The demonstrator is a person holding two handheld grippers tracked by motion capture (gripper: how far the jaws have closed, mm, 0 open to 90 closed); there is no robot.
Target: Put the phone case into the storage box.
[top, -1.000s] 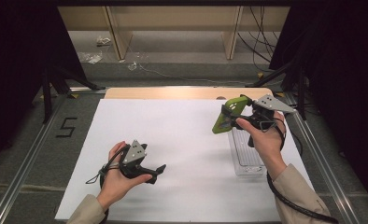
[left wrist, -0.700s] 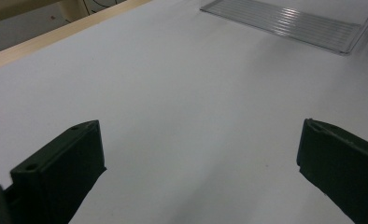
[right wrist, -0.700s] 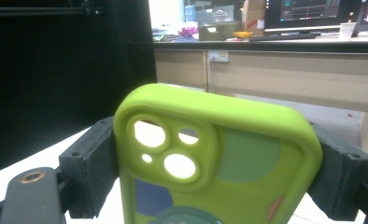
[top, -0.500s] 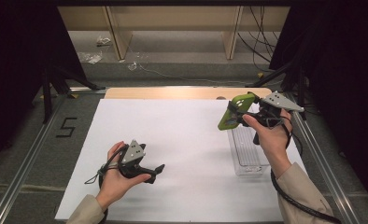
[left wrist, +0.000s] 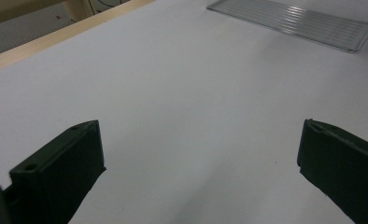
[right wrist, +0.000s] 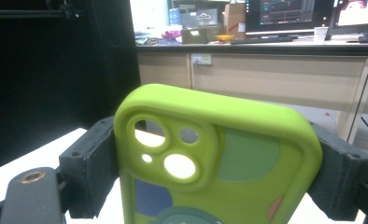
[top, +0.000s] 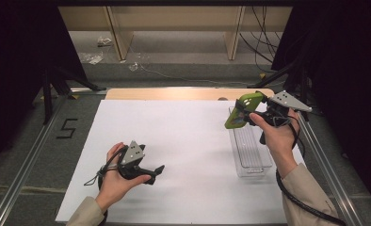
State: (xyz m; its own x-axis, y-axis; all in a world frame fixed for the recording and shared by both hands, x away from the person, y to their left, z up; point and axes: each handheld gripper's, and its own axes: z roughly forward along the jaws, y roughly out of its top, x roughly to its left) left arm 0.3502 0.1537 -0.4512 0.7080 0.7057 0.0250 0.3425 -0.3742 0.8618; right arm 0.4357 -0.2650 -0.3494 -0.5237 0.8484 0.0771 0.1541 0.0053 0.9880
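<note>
L claw (top: 159, 168) low, jaws wide open & empty; R claw (top: 242, 112) raised, jaws clamped on load

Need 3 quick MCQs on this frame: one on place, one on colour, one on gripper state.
1. Where is the clear tray?
A. right side of the white sheet
B. left side
C. on the floor

2. What colour is the phone case?
A. red
B. lime green
C. black

3. How is the left gripper?
A. shut on the case
B. shut on the tray
C. open, nothing in it

Key: 1 A, it lies below the right gripper in the high view. 2 B, green fills its back. 3 C, bare white sheet shows between the jaws.
</note>
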